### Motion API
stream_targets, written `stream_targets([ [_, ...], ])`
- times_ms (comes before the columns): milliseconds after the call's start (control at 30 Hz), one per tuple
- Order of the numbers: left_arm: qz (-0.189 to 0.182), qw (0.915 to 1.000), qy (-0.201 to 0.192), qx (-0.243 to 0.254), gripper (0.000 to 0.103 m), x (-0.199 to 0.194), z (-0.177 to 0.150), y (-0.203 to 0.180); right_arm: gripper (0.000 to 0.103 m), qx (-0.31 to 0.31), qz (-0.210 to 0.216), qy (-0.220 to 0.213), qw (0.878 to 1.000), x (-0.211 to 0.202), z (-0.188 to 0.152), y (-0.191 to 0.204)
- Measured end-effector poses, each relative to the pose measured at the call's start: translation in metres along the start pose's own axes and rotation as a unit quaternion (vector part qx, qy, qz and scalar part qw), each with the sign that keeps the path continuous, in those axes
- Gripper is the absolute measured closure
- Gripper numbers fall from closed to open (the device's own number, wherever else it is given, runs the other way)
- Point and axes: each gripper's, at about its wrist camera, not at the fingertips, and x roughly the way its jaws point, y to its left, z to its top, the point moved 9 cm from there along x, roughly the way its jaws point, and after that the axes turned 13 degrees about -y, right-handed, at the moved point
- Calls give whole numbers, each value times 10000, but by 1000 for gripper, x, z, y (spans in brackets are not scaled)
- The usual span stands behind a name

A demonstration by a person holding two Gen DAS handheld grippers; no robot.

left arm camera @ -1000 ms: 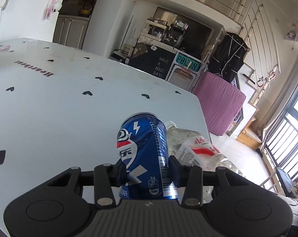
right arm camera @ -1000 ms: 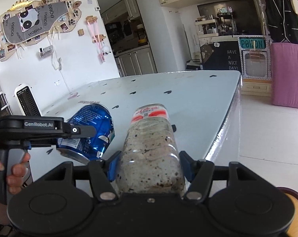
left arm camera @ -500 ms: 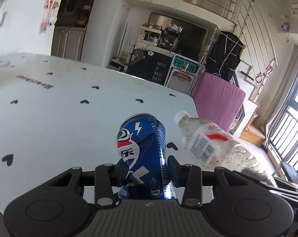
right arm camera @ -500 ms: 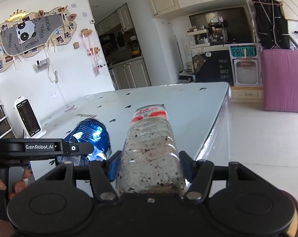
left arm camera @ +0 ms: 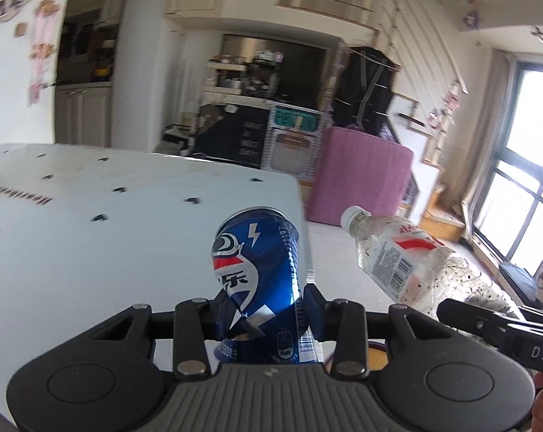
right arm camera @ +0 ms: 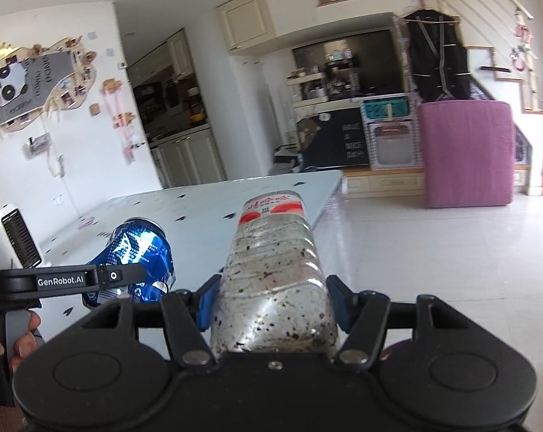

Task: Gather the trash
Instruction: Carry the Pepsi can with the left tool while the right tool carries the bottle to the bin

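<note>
My left gripper [left arm camera: 267, 309] is shut on a dented blue Pepsi can [left arm camera: 258, 270] and holds it in the air at the white table's [left arm camera: 91, 252] right edge. My right gripper [right arm camera: 271, 300] is shut on a clear plastic bottle [right arm camera: 275, 266] with black specks inside and a red-and-white label, held over the floor beside the table [right arm camera: 235, 198]. The bottle also shows in the left wrist view [left arm camera: 397, 259], to the right of the can. The can also shows in the right wrist view [right arm camera: 134, 255], to the left of the bottle.
The white table has small black hearts printed on it. Right of it lies glossy white floor [right arm camera: 433, 252]. A pink covered block [right arm camera: 466, 154] and a kitchen counter stand at the back. A white heater [right arm camera: 17, 237] stands at the left. Windows [left arm camera: 516, 187] are at the far right.
Both grippers have risen and swung to the right, off the table towards the floor, each still holding its item. The bottle now sits farther right of the can.
</note>
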Motion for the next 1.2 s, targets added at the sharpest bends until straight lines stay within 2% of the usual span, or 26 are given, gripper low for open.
stream_targets([
  [467,-688,9967,45,426,63,4,-18,-102,41,85,-794,-253,9965,-68,11,-77],
  [633,-997,9936,127,524,64,13,-32,-140,41,116,-1042,-210,9943,-83,7,-106],
  [900,-1243,9873,810,567,64,53,-91,-176,41,266,-1382,375,9893,-91,-30,-160],
  [1200,-1018,9828,1485,399,64,129,-159,-179,40,507,-1417,1324,9797,-56,-88,-198],
])
